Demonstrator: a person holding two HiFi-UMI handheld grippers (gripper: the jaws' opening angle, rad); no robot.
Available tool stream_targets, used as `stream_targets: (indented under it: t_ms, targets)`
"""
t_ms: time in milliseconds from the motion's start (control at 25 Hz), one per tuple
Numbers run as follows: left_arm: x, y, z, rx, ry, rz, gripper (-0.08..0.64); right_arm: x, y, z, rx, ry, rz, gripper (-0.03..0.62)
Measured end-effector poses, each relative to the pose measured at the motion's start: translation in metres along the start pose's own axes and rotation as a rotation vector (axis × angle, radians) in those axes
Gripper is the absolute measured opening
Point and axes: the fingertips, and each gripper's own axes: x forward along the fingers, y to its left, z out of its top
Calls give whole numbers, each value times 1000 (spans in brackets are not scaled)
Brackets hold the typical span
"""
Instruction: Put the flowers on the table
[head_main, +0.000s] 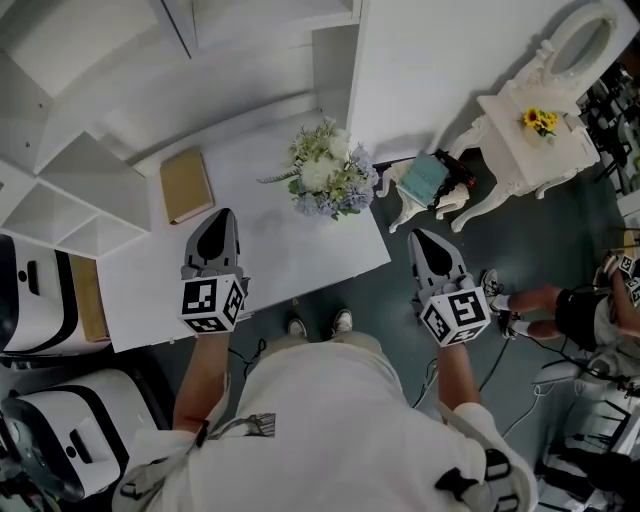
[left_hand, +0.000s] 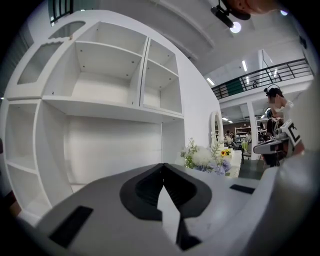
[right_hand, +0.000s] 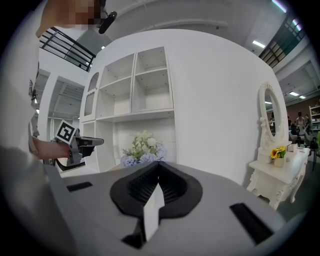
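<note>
The left gripper (head_main: 220, 222) hovers over the near part of the table (head_main: 300, 255), its jaws together with nothing between them. Just beyond it lies a tan book (head_main: 186, 185). Further right, the flowers (head_main: 328, 170) stand on the table by its far right corner. The right gripper (head_main: 425, 240) hangs past the table's edge, over the floor, jaws likewise closed and empty.
</note>
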Motion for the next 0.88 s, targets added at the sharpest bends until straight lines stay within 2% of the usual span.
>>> stream_targets:
  t_ms: [320,640,880]
  targets:
    - [-36,25,45,18,-111,87,15,-5,-8,26,16,-66,-28,10]
    - [-62,32,64,6,-212,137,15,-5,-4,38,-26,-83,-30,9]
    - [-73,28,65,-13,-216,137,15,-7,-3,43,-37,-108,-74,10]
